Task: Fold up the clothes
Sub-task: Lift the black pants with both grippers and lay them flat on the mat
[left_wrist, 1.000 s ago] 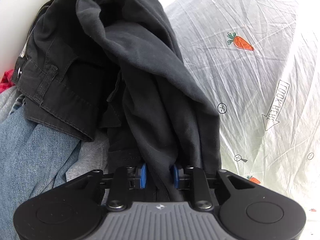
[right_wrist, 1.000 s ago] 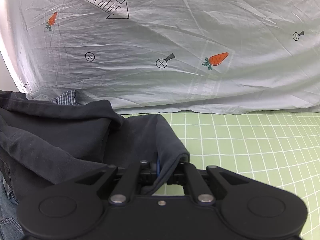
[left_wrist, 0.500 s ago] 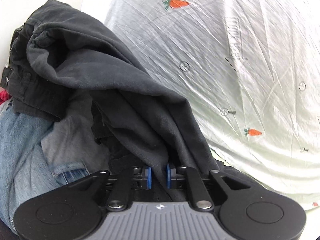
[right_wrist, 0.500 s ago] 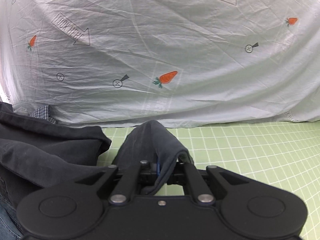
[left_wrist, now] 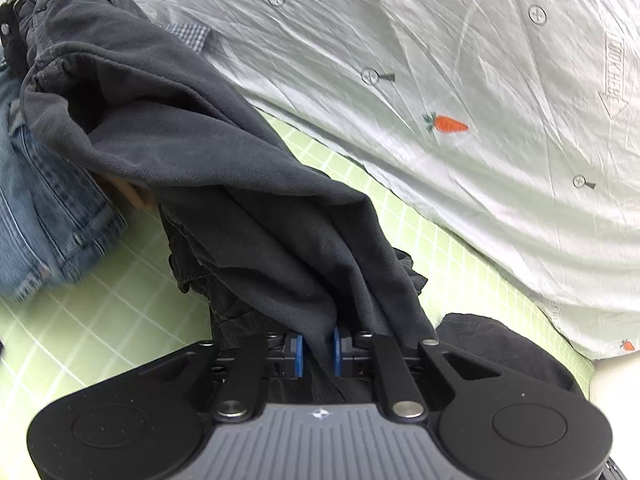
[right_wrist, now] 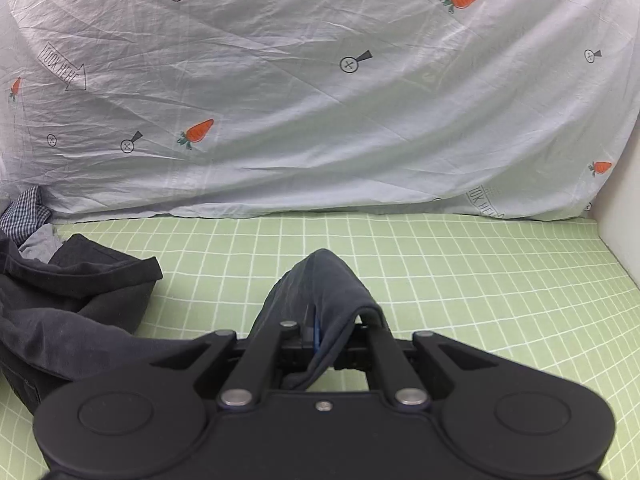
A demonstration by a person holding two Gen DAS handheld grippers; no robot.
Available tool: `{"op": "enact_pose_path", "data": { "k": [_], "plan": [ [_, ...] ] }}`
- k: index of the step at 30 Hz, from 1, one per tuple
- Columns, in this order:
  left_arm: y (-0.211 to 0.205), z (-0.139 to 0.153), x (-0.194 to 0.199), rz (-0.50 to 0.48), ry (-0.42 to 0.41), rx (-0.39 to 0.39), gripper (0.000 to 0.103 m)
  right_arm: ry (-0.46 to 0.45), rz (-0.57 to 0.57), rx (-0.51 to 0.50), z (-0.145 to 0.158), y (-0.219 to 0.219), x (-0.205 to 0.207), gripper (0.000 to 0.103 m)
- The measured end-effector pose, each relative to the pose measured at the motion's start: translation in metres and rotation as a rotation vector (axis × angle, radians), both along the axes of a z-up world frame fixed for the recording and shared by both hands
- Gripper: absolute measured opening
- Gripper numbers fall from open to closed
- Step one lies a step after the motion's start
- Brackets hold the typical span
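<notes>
Left gripper [left_wrist: 316,350] clamped on a bunched fold of the dark garment [left_wrist: 208,160], blue pads [left_wrist: 296,350] pressing the cloth from both sides. Fabric stretched ahead and to the left, over blue jeans [left_wrist: 44,216]. Right gripper [right_wrist: 320,338] pinched on another edge of the same dark garment [right_wrist: 324,284], draped just ahead over the green checked mat [right_wrist: 460,280]; carrot-print sheet [right_wrist: 320,100] beyond.
</notes>
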State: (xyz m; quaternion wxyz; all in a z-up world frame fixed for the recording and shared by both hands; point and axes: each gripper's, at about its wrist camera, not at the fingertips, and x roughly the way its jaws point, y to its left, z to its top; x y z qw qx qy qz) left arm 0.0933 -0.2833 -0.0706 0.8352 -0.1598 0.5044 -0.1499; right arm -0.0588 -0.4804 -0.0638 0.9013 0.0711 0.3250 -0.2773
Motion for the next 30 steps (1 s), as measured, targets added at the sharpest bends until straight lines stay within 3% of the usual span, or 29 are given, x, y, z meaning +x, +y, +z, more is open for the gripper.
{"op": "enact_pose_path", "data": {
  "k": [8,12,16,19,21,23,26,28,30],
  "plan": [
    [-0.129,-0.020,-0.055,-0.064,0.055,-0.009,0.015,-0.014,-0.040,-0.020,0.015,-0.111,-0.075,0.004],
    [-0.191,-0.023,-0.082,-0.183,0.084,-0.016,0.015,-0.023,-0.128,-0.046,0.020,-0.164,-0.115,0.004],
    [-0.243,-0.042,-0.097,-0.308,0.157,-0.040,0.019,-0.037,-0.253,0.019,0.001,-0.214,-0.157,0.004],
    [-0.248,-0.052,-0.105,-0.356,0.218,-0.050,0.021,-0.049,-0.286,0.115,-0.021,-0.237,-0.176,0.005],
    [-0.241,-0.052,-0.105,-0.353,0.235,-0.056,0.028,-0.036,-0.285,0.153,-0.033,-0.239,-0.182,0.008],
    [-0.229,-0.046,-0.106,-0.339,0.233,-0.050,0.044,-0.012,-0.286,0.165,-0.041,-0.238,-0.182,0.009],
    [-0.205,-0.037,-0.109,-0.318,0.225,-0.068,0.047,-0.028,-0.321,0.241,-0.049,-0.241,-0.188,0.012],
    [-0.192,-0.032,-0.108,-0.283,0.219,-0.044,0.048,-0.052,-0.356,0.300,-0.053,-0.245,-0.193,0.016],
    [-0.177,-0.030,-0.109,-0.254,0.190,0.045,0.048,-0.077,-0.387,0.347,-0.055,-0.248,-0.201,0.018]
  ]
}}
